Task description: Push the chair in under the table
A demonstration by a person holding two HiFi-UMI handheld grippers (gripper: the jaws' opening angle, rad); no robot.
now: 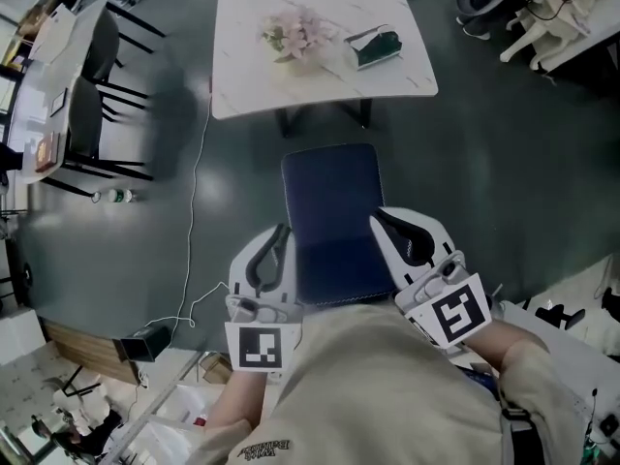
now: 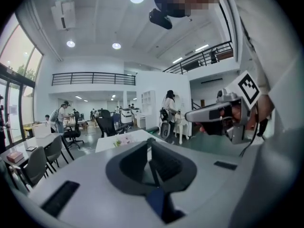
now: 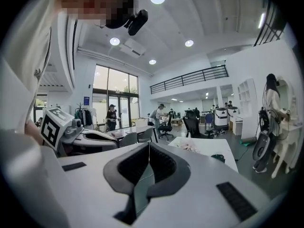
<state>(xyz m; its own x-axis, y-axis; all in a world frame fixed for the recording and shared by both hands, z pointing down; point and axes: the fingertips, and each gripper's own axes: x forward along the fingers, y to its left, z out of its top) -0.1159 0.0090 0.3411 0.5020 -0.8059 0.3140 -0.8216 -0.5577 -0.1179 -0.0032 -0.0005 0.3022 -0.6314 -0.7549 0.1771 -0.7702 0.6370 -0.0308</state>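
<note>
The floor is dark grey and smooth. The room is a big open hall with a high white ceiling, round lamps, tall windows and a balcony with a dark railing. Far away, some people stand or sit near desks and office chairs.

The counter has a white top like marble and dark legs under its near edge. On it are a bunch of pale pink flowers and, just beside them, a dark green container with a white part on top.

The chair is dark blue. It stands on the floor in front of the counter, its far edge near the counter's legs, and the seat is not under the top.

The left tongs and the right tongs are at the two sides of the chair's near part. Both have their jaws together and nothing is between them. I cannot tell if they touch the chair.

A thin white cable runs over the floor on the left of the chair. Further left, a small bottle lies on the floor near two black chairs, which stand at another white table.
</note>
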